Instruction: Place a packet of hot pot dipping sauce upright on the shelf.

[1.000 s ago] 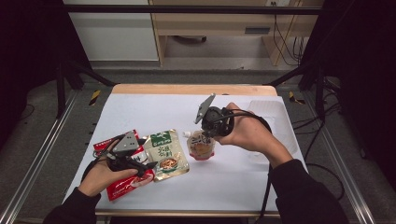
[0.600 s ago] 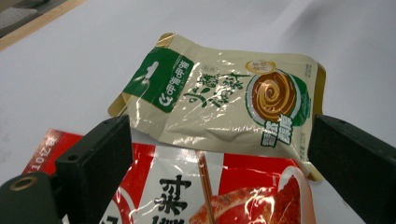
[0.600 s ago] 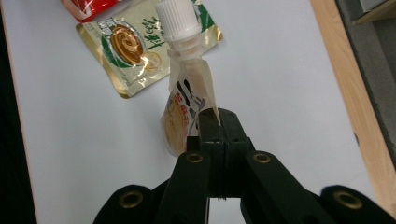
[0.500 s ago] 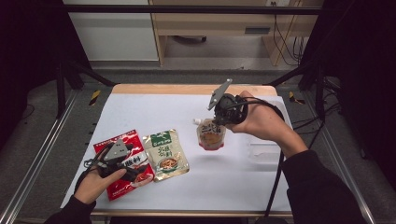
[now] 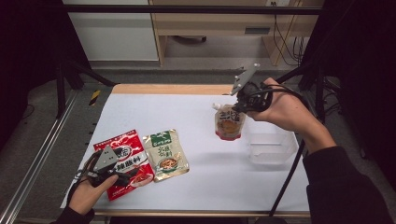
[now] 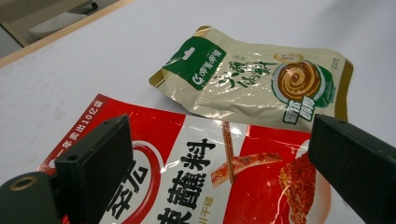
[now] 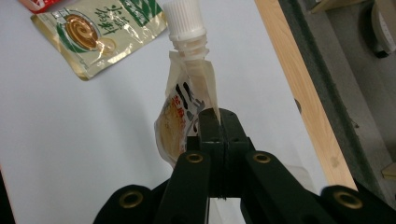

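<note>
My right gripper is shut on the top edge of a spouted sauce pouch and holds it hanging above the white table, left of a clear plastic box. In the right gripper view the jaws pinch the pouch just under its white cap. My left gripper stands open low over a red seasoning packet at the near left. In the left gripper view its jaws stand wide apart with the red packet between them. A beige and green packet lies just beyond.
The beige and green packet lies flat beside the red one. A wooden strip edges the table's far side, with dark frame rails to the left and right. White table surface spreads between the packets and the box.
The right gripper has lifted the spouted pouch off the table and carried it right and farther away, toward the clear box. The left hand has drawn back toward the near left over the red packet.
</note>
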